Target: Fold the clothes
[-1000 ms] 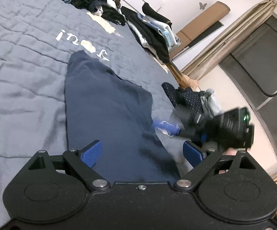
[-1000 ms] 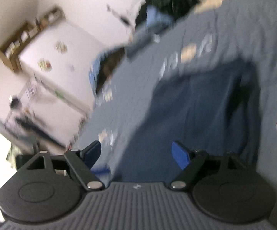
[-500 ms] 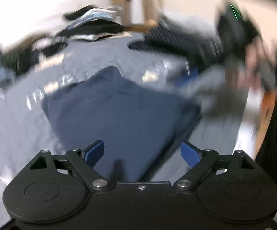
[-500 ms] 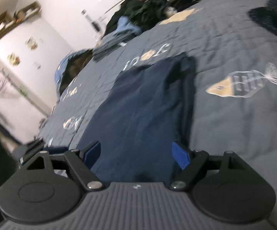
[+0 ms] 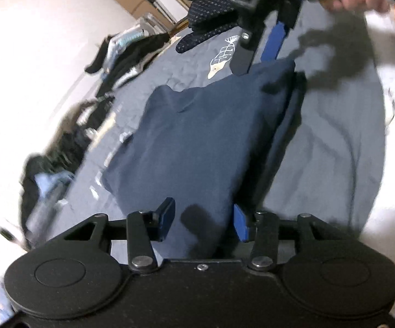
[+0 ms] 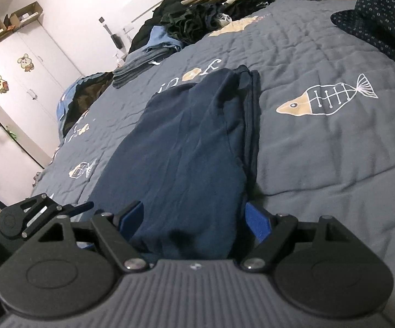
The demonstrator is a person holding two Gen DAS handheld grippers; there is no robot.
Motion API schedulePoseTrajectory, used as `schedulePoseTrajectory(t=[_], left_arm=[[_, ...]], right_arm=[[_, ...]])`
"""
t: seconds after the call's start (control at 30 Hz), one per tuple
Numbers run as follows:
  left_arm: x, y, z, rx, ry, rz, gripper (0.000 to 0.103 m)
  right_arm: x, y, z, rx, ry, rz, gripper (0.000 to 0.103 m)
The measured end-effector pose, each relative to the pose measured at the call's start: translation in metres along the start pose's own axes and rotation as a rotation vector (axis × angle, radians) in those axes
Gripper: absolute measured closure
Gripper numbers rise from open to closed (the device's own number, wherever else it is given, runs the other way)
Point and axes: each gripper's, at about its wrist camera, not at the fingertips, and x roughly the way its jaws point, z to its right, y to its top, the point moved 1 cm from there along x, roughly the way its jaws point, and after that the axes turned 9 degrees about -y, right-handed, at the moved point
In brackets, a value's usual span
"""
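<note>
The navy garment (image 6: 186, 147) lies lengthwise ahead of both grippers on the bed (image 6: 320, 150), ready for another fold. The left gripper (image 5: 202, 220), jaws just closing, straddles its near end ungripped; the right gripper (image 6: 194, 218) stands wide, empty.

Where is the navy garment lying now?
The navy garment lies on the grey quilt, left of its fish print in the right wrist view.
</note>
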Motion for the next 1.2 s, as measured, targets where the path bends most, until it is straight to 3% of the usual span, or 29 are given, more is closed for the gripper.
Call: schedulePoseTrajectory(t=[0.17, 0.27, 0.37, 0.4, 0.47, 0.63, 0.73, 0.87, 0.93, 1.07, 1.13, 1.2], left_arm=[[0.0, 0.0, -0.001, 0.06, 0.025, -0.028, 0.095], [0.0, -0.003, -0.003, 0.081, 0.01, -0.06, 0.095], [0.0, -0.003, 0.002, 0.11, 0.038, -0.06, 0.089], [0.004, -0.004, 0.006, 0.129, 0.049, -0.065, 0.083], [0.013, -0.006, 0.013, 0.172, 0.066, -0.081, 0.081], [0.012, -0.008, 0.011, 0.216, 0.092, -0.109, 0.099], [-0.001, -0.008, 0.0, 0.229, 0.098, -0.145, 0.1], [0.008, -0.019, 0.006, 0.243, 0.08, -0.187, 0.099], [0.011, -0.021, 0.015, 0.281, 0.097, -0.204, 0.093], [0.001, -0.01, 0.009, 0.2, 0.089, -0.124, 0.087], [-0.001, -0.006, 0.008, 0.191, 0.121, -0.093, 0.073], [0.0, -0.005, 0.01, 0.2, 0.158, -0.06, 0.068]], right_arm=[[0.006, -0.005, -0.006, -0.046, -0.016, -0.024, 0.022], [0.014, -0.009, -0.007, -0.076, -0.041, -0.072, 0.022], [0.022, -0.014, -0.009, -0.126, -0.076, -0.104, 0.022], [0.022, -0.015, -0.01, -0.13, -0.078, -0.106, 0.022], [0.023, -0.015, -0.01, -0.137, -0.08, -0.111, 0.022], [0.025, -0.018, -0.009, -0.163, -0.081, -0.126, 0.023], [0.026, -0.019, -0.008, -0.17, -0.081, -0.138, 0.023], [0.026, -0.019, -0.009, -0.182, -0.082, -0.149, 0.022], [0.025, -0.018, -0.009, -0.187, -0.082, -0.157, 0.022], [0.011, -0.007, 0.002, -0.077, -0.043, -0.158, 0.023], [-0.003, 0.002, 0.01, 0.004, -0.001, -0.107, 0.023], [-0.018, 0.009, 0.018, 0.093, 0.052, -0.046, 0.023]])
